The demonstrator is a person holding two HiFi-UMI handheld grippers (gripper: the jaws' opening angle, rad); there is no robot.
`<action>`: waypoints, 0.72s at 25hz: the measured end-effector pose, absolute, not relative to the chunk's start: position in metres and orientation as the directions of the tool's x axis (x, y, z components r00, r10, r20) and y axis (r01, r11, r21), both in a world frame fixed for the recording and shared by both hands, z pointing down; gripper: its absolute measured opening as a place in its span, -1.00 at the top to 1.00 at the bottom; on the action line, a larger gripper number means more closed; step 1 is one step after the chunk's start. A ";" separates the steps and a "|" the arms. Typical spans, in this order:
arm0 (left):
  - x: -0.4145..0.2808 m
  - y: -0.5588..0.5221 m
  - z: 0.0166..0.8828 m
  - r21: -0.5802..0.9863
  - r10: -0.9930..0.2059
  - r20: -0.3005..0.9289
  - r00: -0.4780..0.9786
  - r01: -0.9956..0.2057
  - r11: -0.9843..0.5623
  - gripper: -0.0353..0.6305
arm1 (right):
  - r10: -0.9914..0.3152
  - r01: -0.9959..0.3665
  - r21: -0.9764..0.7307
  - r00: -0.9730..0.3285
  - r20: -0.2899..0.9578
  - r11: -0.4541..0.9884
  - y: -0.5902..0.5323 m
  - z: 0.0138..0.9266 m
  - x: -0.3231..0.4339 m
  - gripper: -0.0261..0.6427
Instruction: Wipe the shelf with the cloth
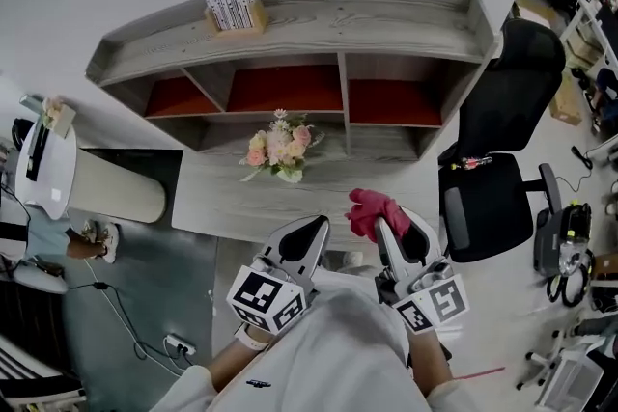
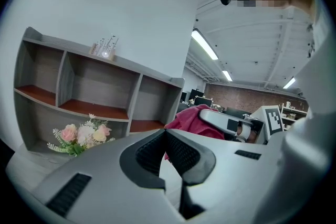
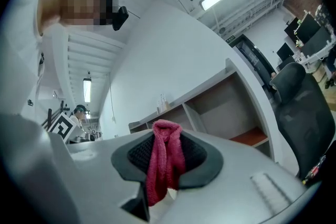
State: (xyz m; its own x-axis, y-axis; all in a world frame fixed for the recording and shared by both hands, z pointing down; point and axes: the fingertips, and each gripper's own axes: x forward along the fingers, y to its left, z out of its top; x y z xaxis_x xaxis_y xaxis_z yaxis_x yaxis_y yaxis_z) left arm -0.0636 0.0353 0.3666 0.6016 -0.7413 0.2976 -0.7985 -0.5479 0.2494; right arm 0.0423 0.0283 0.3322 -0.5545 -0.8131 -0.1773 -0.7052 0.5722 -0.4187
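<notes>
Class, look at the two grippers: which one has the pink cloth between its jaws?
The right gripper: its jaws are shut on the pink cloth. The left gripper has its jaws shut on nothing.

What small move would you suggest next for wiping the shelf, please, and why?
Probably carry the right gripper forward to the shelf: its jaws are shut on the cloth, which is over the near edge of the desk, well short of the shelf.

Light: bright, even, from ceiling tube lamps.
Shadows: soft, dimmer inside the shelf compartments.
Distortion: strong fisheye bowing, dark corners in both gripper views.
Focus: nearest jaws slightly blurred.
</notes>
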 end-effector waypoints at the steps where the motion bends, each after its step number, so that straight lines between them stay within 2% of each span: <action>1: -0.061 0.034 0.366 0.249 -0.741 0.299 0.602 -0.798 -0.548 0.88 | -0.808 -0.698 -0.420 -0.557 -0.192 0.581 0.029 0.329 0.043 0.60; 4: -0.052 0.032 0.365 0.246 -0.732 0.298 0.613 -0.790 -0.561 0.88 | -0.802 -0.681 -0.431 -0.552 -0.230 0.592 0.029 0.321 0.051 0.60; 8: -0.039 0.022 0.367 0.257 -0.717 0.289 0.634 -0.773 -0.580 0.88 | -0.807 -0.719 -0.371 -0.549 -0.217 0.588 0.023 0.322 0.056 0.60; 12: -0.035 0.016 0.372 0.270 -0.704 0.283 0.651 -0.759 -0.593 0.88 | -0.794 -0.686 -0.405 -0.560 -0.238 0.605 0.021 0.326 0.056 0.61; 18: -0.048 -0.005 0.368 0.273 -0.718 0.273 0.641 -0.767 -0.581 0.88 | -0.831 -0.734 -0.396 -0.525 -0.184 0.552 0.001 0.330 0.054 0.61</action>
